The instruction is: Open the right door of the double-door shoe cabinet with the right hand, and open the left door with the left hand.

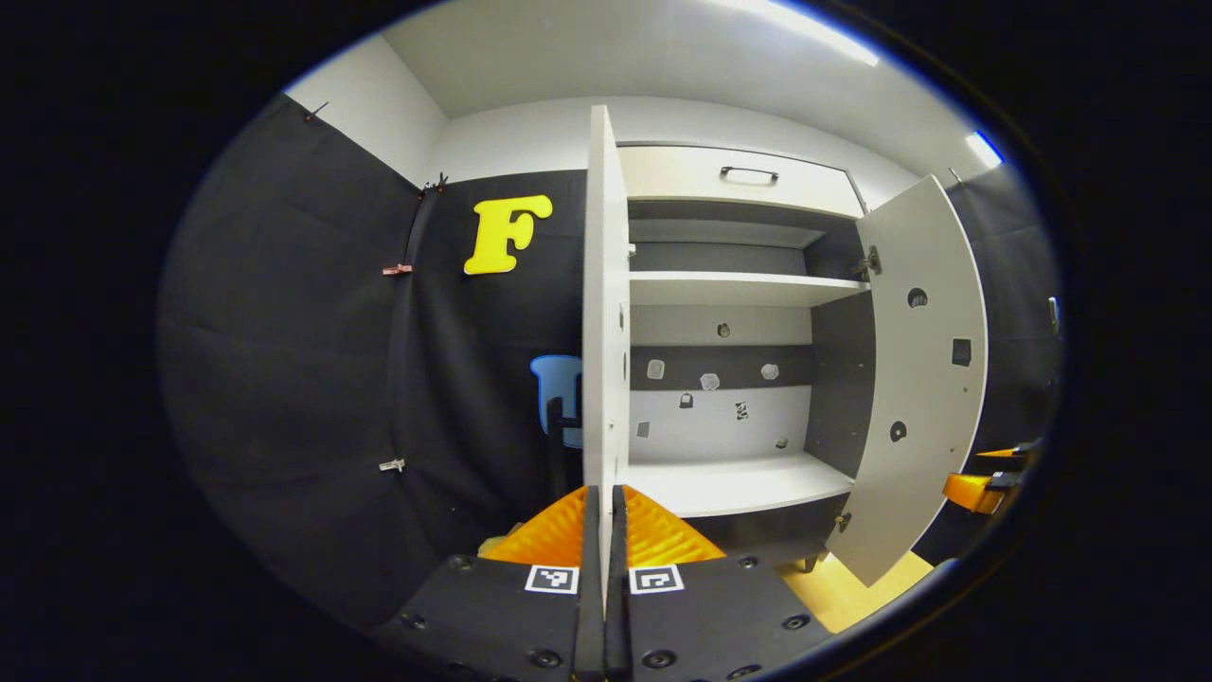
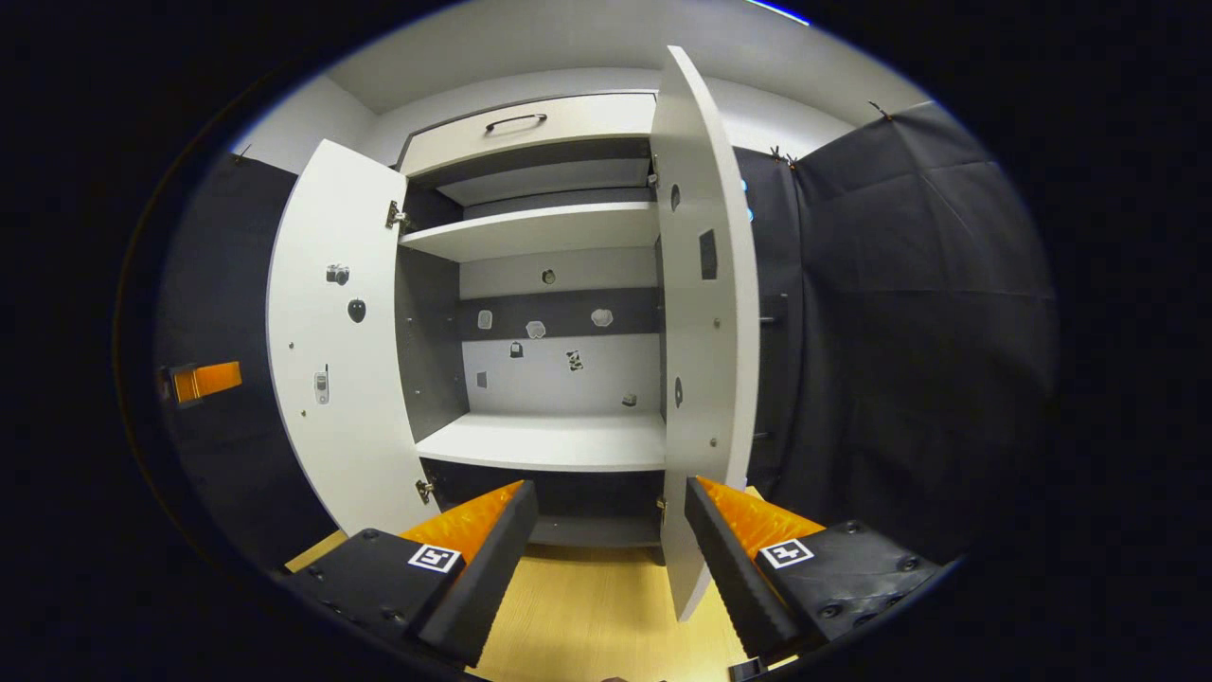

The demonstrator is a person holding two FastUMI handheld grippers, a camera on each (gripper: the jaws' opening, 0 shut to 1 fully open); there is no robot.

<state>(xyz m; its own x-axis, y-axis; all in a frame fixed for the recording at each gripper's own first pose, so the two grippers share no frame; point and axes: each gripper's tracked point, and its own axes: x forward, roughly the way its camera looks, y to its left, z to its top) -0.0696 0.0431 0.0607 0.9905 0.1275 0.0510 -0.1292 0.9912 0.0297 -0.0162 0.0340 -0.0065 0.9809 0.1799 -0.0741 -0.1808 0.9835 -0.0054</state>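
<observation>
Shoe cabinet [image 2: 554, 440]: stands against the booth wall with both doors swung out, its pale shelves and back panel in plain sight.
Left door [image 1: 604, 313]: open, seen edge-on in the left gripper view, running straight down between that gripper's fingers.
Left gripper [image 1: 604, 530]: fingers closed tight on the left door's free edge, one pad on each face of the panel.
Right door [image 2: 705, 322]: open, its lower edge hanging in the gap between the right gripper's fingers.
Right gripper [image 2: 611, 549]: fingers spread wide; whether the right-hand finger touches the door cannot be told.
Drawer [image 1: 739, 178]: above the doors, with a dark handle.
Floor [image 2: 587, 616]: light wood.
</observation>
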